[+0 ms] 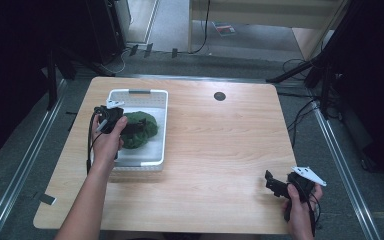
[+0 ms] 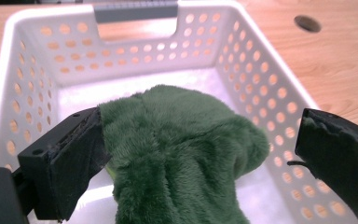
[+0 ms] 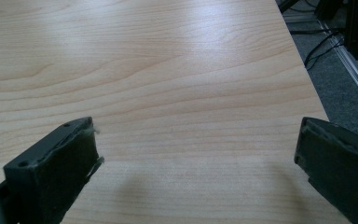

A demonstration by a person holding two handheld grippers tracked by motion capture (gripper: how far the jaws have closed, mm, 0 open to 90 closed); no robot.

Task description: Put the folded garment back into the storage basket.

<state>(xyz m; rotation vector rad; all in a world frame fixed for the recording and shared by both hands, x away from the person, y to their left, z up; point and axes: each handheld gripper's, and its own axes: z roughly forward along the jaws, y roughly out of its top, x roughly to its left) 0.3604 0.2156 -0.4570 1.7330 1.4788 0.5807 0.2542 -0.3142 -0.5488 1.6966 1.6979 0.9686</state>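
Resting in your perforated white plastic basket (image 2: 270, 79) is fuzzy green plush (image 2: 177, 154) — your left hand-held gripper (image 2: 200, 158) is straddling it, spread, right pad clear — right hand-held gripper (image 3: 196, 172) spread over bare woodgrain worktop (image 3: 168, 70).

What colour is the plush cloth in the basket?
Dark green plush cloth, clearest in the left gripper view.

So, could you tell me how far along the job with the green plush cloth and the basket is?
Mostly done, it seems: the green plush cloth lies inside the white basket. The left gripper is above it with open jaws; the cloth sits between them, with a clear gap on one side. The right gripper is open over the bare table. Probably only drawing the left hand away remains.
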